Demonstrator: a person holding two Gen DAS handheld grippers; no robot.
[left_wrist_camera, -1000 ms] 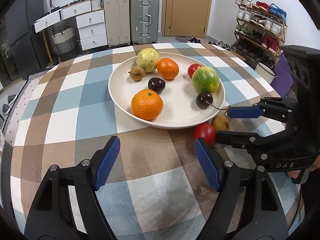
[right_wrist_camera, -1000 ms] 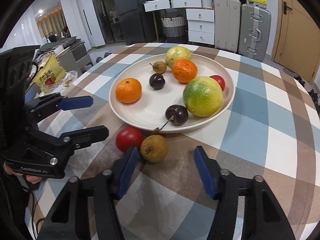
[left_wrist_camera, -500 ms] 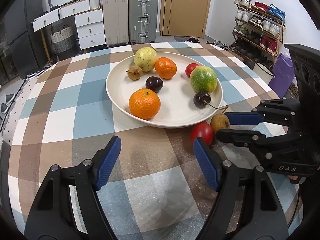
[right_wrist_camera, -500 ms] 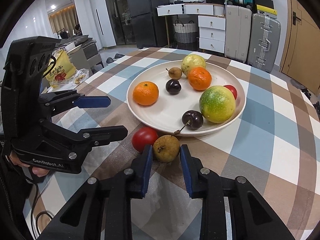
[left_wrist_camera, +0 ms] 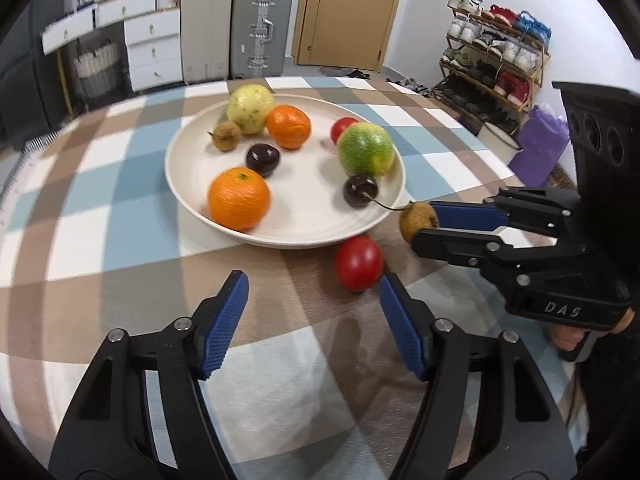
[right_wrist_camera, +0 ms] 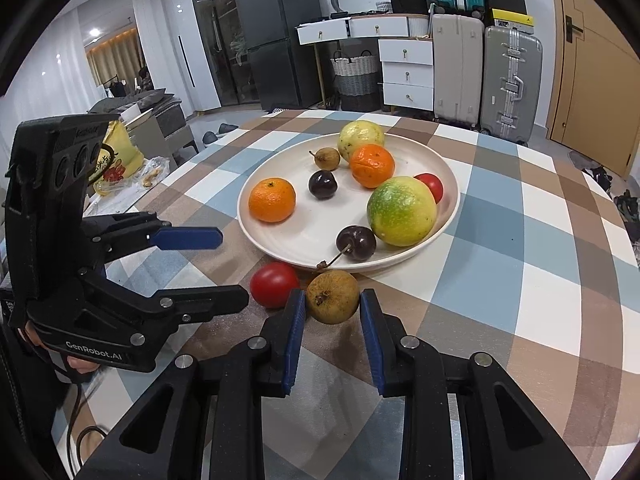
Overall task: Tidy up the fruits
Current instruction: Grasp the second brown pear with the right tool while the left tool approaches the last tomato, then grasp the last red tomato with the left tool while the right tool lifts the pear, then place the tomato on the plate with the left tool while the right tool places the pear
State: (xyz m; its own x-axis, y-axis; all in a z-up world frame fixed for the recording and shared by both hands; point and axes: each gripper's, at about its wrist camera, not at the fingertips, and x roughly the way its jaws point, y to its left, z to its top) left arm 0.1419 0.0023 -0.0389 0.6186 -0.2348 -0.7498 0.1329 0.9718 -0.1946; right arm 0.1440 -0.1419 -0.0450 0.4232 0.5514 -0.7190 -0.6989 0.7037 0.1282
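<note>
Since the earlier frame the right gripper point(right_wrist_camera: 332, 308) has gone from spread wide to clamped, its blue pads now pressing both sides of the small brown fruit point(right_wrist_camera: 333, 296); the left gripper point(left_wrist_camera: 314, 322) has narrowed somewhat and its jaws are closing with nothing between them. Right gripper pose: angled down toward the table point(right_wrist_camera: 500, 240), fingers pointing at the near rim of the white plate point(right_wrist_camera: 448, 184). In the left wrist view the brown fruit point(left_wrist_camera: 418, 220) appears lifted off the cloth, just beside the plate rim, near the stem of a dark cherry point(left_wrist_camera: 360, 190). Left gripper pose: tilted down over the checked tablecloth, a hand point(right_wrist_camera: 78, 364) partly visible under its body. Red tomato point(left_wrist_camera: 359, 263) lies on the table at the plate's near edge, ahead of the left gripper's right pad and outside the gap; in the right wrist view it sits just beside the held fruit. On the plate, going back: near orange point(left_wrist_camera: 239, 198), cherry, green-yellow fruit point(left_wrist_camera: 366, 149), second dark fruit point(left_wrist_camera: 262, 159), second tomato point(left_wrist_camera: 342, 128), far orange point(left_wrist_camera: 289, 126), small brown fruit with stem point(left_wrist_camera: 227, 136), pale yellow fruit point(left_wrist_camera: 251, 108) at the far rim.
</note>
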